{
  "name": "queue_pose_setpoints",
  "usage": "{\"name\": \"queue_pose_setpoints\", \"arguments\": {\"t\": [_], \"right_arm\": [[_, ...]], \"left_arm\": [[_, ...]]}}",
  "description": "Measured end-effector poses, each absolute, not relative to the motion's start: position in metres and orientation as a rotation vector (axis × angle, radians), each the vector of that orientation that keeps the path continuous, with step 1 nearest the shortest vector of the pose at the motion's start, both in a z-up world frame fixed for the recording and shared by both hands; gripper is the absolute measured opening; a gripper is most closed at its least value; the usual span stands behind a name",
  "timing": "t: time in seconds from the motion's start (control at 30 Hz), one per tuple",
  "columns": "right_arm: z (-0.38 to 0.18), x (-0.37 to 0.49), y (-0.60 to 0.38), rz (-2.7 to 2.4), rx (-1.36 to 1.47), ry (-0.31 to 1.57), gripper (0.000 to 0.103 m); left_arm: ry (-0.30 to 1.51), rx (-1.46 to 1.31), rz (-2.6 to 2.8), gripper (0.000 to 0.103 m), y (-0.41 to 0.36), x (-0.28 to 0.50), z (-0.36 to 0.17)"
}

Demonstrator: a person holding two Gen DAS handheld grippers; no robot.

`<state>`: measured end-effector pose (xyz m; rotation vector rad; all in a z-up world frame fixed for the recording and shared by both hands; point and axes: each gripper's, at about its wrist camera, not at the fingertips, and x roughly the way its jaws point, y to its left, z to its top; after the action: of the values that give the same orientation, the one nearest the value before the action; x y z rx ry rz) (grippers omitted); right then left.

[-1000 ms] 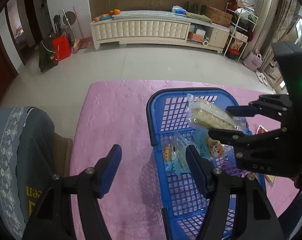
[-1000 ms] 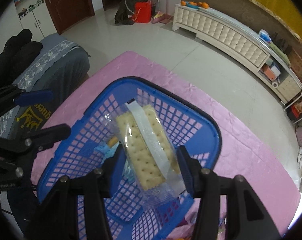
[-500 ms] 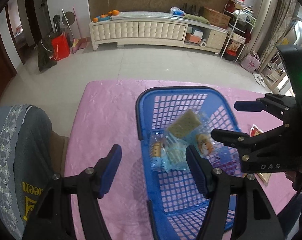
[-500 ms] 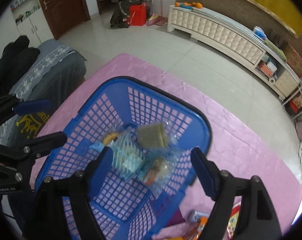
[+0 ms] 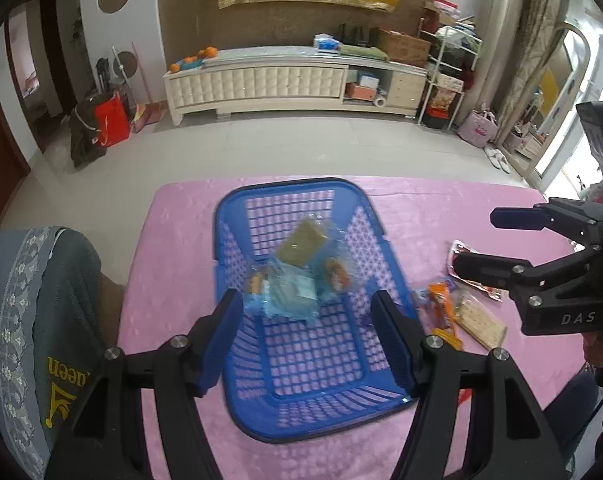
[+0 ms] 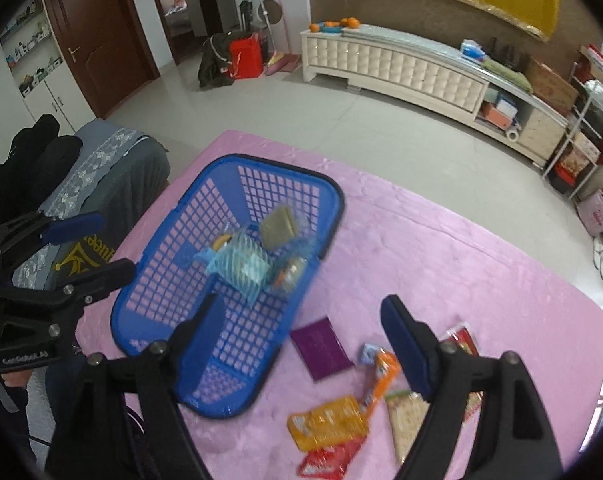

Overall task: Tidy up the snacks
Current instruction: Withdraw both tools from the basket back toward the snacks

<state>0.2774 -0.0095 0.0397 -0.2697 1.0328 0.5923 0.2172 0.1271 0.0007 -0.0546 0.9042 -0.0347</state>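
Note:
A blue plastic basket (image 5: 237,216) (image 6: 205,184) stands on the pink tablecloth and holds a cracker pack (image 5: 303,240) (image 6: 277,226), a light blue packet (image 5: 291,296) (image 6: 241,268) and other small snacks. My left gripper (image 5: 307,340) is open and empty above the basket's near half; it also shows in the right wrist view (image 6: 87,246). My right gripper (image 6: 301,344) is open and empty, to the right of the basket above loose snacks; it also shows in the left wrist view (image 5: 481,240). Loose on the cloth lie a purple packet (image 6: 321,348), an orange stick pack (image 6: 381,376), a cracker pack (image 6: 407,424) and a yellow-red bag (image 6: 329,424).
A grey-blue chair back with draped clothing (image 5: 33,320) (image 6: 101,168) stands at the table's left edge. A red packet (image 5: 467,268) lies at the right of the cloth. Beyond the table are tiled floor and a white cabinet (image 5: 277,80).
My right gripper opened and let the cracker pack fall into the basket, then drew back to the right over the loose snacks. The left gripper shifted so the basket sits centred under it.

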Motion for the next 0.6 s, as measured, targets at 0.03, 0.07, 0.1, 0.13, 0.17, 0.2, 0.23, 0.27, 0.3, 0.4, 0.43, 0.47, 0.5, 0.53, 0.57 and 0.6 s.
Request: {"name": "queue_pose_setpoints", "arguments": {"t": [0.03, 0.07, 0.1, 0.13, 0.17, 0.2, 0.23, 0.27, 0.3, 0.4, 0.43, 0.47, 0.5, 0.53, 0.57, 0.6], "right_arm": [[0.041, 0.273, -0.017, 0.584, -0.263, 1.032, 0.083], [0.042, 0.269, -0.024, 0.578, -0.256, 1.033, 0.083], [0.043, 0.265, -0.033, 0.567, -0.251, 1.034, 0.083], [0.043, 0.262, -0.040, 0.556, -0.249, 1.037, 0.083], [0.043, 0.260, -0.045, 0.549, -0.248, 1.038, 0.083], [0.043, 0.257, -0.053, 0.540, -0.247, 1.038, 0.083], [0.043, 0.254, -0.060, 0.532, -0.244, 1.037, 0.083], [0.043, 0.250, -0.067, 0.526, -0.241, 1.037, 0.083], [0.043, 0.247, -0.075, 0.519, -0.233, 1.036, 0.083], [0.042, 0.239, -0.097, 0.500, -0.201, 1.037, 0.083], [0.041, 0.237, -0.102, 0.495, -0.194, 1.038, 0.083], [0.040, 0.234, -0.109, 0.489, -0.190, 1.040, 0.083], [0.038, 0.232, -0.116, 0.480, -0.186, 1.043, 0.083], [0.037, 0.229, -0.122, 0.474, -0.182, 1.045, 0.083], [0.035, 0.227, -0.128, 0.467, -0.179, 1.048, 0.083], [0.031, 0.225, -0.136, 0.458, -0.175, 1.053, 0.083]], "left_arm": [[0.901, -0.053, -0.039, 0.064, 0.123, 0.216, 0.002], [0.898, -0.051, -0.046, 0.064, 0.117, 0.213, 0.003], [0.894, -0.049, -0.053, 0.064, 0.112, 0.210, 0.004], [0.888, -0.046, -0.060, 0.064, 0.104, 0.208, 0.006], [0.883, -0.043, -0.066, 0.064, 0.097, 0.206, 0.007], [0.882, -0.042, -0.069, 0.069, 0.093, 0.205, 0.007], [0.879, -0.038, -0.074, 0.076, 0.086, 0.203, 0.008], [0.871, -0.032, -0.076, 0.077, 0.079, 0.201, 0.008], [0.862, -0.024, -0.080, 0.077, 0.072, 0.198, 0.009], [0.857, -0.002, -0.109, 0.077, 0.052, 0.195, 0.009], [0.858, 0.010, -0.121, 0.078, 0.044, 0.194, 0.007], [0.859, 0.018, -0.129, 0.078, 0.038, 0.193, 0.006], [0.861, 0.031, -0.145, 0.078, 0.028, 0.192, 0.003], [0.862, 0.039, -0.154, 0.078, 0.023, 0.191, 0.001], [0.863, 0.047, -0.163, 0.078, 0.017, 0.189, -0.001], [0.862, 0.056, -0.177, 0.078, 0.010, 0.188, -0.004]]}}
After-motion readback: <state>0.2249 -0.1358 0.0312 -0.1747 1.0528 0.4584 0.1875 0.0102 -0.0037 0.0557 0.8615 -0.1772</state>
